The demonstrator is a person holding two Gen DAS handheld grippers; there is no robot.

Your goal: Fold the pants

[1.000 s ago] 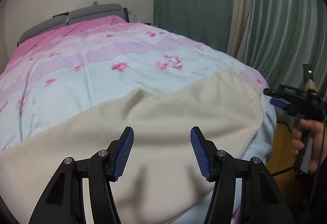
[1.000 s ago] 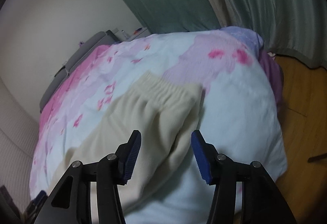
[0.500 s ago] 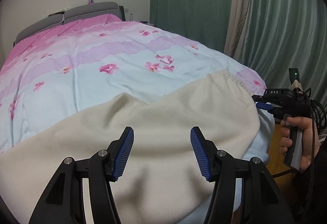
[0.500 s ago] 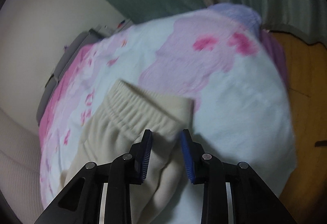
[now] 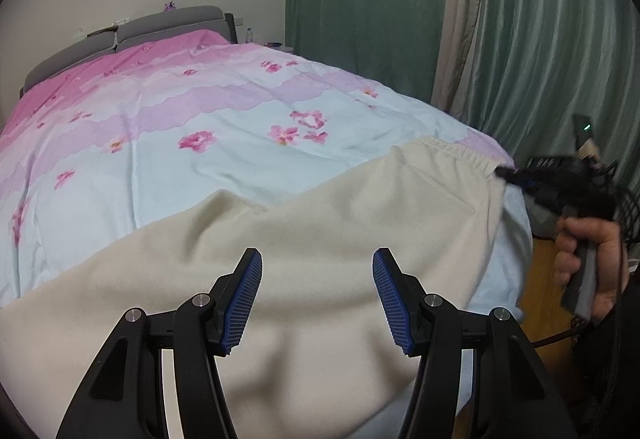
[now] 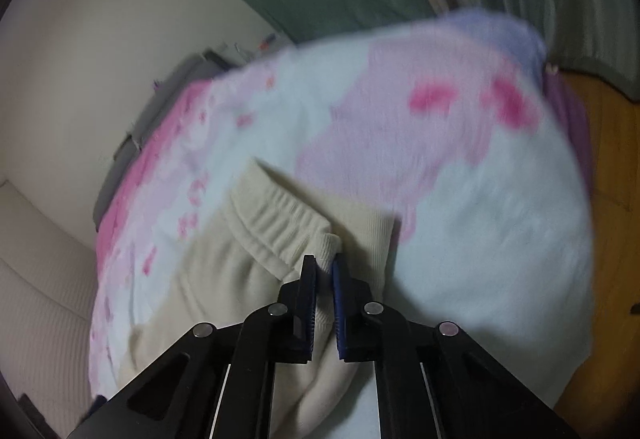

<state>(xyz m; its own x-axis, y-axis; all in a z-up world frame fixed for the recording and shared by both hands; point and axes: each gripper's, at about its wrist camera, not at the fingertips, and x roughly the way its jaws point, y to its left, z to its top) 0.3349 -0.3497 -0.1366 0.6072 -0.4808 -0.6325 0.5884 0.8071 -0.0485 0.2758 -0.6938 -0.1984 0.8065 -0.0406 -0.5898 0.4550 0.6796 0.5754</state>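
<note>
You closed right tool [image 6: 324, 267] on waistband corner [image 6: 330, 241] of cream pants [image 5: 320, 239]; half second earlier, jaws apart. Left tool [image 5: 317, 293] hung apart above fabric. Fold could begin.

Cream pants [image 5: 328, 239], soft thick knit, spread flat across the near end of the bed [image 5: 168, 143], on the floral cover. Ribbed elastic waistband [image 6: 280, 223] at the right end, near the bed's corner; its near corner is lifted and pinched in the right gripper [image 6: 324, 271]. Fabric loosely wrinkled, legs running off left.
</note>
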